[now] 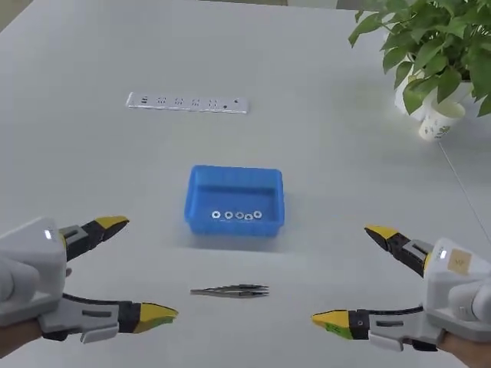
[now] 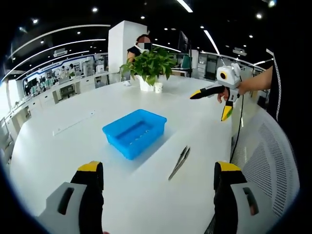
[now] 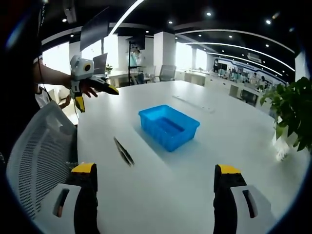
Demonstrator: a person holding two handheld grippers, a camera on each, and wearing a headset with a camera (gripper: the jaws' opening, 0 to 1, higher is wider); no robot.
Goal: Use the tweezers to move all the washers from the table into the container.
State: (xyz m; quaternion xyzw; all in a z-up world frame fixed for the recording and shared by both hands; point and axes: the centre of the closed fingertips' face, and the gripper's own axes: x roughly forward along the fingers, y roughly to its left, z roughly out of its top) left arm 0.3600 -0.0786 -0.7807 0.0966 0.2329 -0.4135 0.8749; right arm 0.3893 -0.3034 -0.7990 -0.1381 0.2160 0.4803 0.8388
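Head view puts my left gripper (image 1: 142, 268) and right gripper (image 1: 347, 274) both spread wide and empty, flanking the slim metal tweezers (image 1: 230, 290) lying flat on the white table (image 1: 345, 115). Beyond them, small steel washers (image 1: 236, 215) sit in a row inside the blue plastic container (image 1: 234, 170). I spot none on the table. If one turns up, I'd pinch the tweezers mid-length and level.

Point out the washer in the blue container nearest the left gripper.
The end washer of the row, on the left gripper's side; the others lie beyond it.
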